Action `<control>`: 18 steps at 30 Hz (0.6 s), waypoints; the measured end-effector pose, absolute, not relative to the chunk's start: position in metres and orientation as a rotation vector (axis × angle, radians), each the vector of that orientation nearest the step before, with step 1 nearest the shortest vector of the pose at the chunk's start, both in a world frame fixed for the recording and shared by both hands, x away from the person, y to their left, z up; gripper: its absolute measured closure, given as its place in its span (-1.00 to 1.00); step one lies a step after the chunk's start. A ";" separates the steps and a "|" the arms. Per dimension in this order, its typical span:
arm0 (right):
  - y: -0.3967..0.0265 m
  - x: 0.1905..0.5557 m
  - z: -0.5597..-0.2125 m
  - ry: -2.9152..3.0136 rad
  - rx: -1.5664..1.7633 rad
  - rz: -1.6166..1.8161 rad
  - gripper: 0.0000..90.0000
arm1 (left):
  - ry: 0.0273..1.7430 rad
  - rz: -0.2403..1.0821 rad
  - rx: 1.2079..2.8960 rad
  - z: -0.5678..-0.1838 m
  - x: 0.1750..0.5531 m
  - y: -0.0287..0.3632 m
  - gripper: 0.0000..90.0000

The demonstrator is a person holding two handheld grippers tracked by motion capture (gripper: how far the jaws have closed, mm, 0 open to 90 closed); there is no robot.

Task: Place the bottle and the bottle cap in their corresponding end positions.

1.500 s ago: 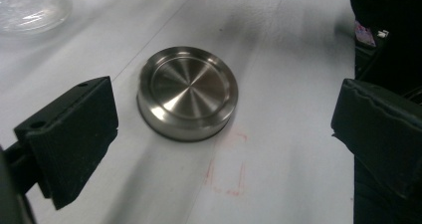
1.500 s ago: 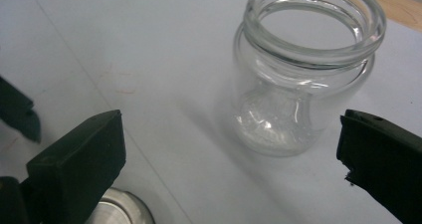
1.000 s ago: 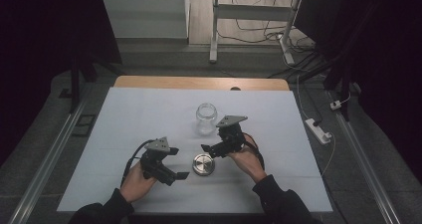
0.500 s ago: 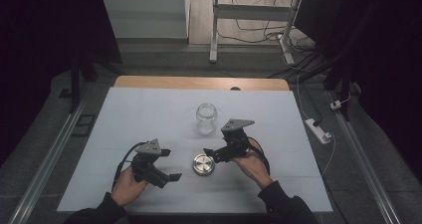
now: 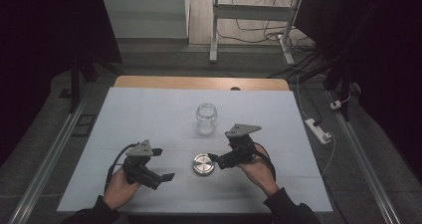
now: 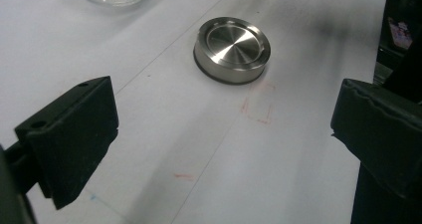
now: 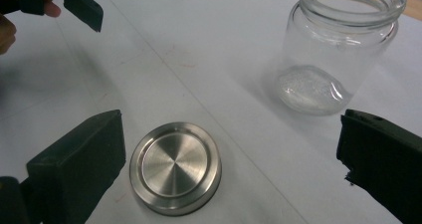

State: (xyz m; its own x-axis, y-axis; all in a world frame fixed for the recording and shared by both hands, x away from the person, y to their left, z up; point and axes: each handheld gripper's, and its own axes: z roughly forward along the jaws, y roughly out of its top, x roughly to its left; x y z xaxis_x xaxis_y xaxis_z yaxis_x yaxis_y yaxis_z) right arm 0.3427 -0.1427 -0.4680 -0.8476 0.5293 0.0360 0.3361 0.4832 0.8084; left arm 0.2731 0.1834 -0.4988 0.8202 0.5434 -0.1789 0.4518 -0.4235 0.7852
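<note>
A clear glass jar [image 5: 206, 118] stands upright and lidless at mid-table. Nearer the person, its round steel lid [image 5: 203, 164] lies flat on the white table. My left gripper [image 5: 163, 163] is open to the left of the lid and points at it from a short way off. My right gripper [image 5: 216, 160] is open just right of the lid. In the left gripper view the lid [image 6: 232, 49] lies ahead of the wide-apart jaws. In the right gripper view the lid [image 7: 175, 167] sits low between the jaws, beside the left one, and the jar [image 7: 341, 50] stands beyond.
The white sheet [image 5: 149, 114] covers the table, with a wooden strip [image 5: 199, 82] at its far edge. A power strip [image 5: 318, 130] and cables lie on the floor at right. A metal rail [image 5: 45, 159] runs along the left side.
Both hands have drawn back toward the near edge; the left gripper has shifted left, the right one slightly right. Jar and lid have stayed put.
</note>
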 end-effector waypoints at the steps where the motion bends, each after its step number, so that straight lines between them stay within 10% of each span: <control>1: -0.144 0.342 -0.468 2.511 0.743 1.293 -1.00 | 0.735 0.130 2.083 -0.499 0.272 0.185 -1.00; 18: -0.168 0.320 -0.466 2.483 0.764 1.276 -1.00 | 0.809 0.174 2.053 -0.498 0.255 0.213 -1.00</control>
State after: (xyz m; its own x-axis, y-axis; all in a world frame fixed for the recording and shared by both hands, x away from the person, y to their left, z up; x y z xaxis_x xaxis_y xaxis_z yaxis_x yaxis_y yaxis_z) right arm 0.3197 -0.1685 -0.4664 -0.8323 0.5539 0.0196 0.3385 0.4799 0.8094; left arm 0.2552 0.2129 -0.4982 0.7764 0.6051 -0.1760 0.4793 -0.3856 0.7884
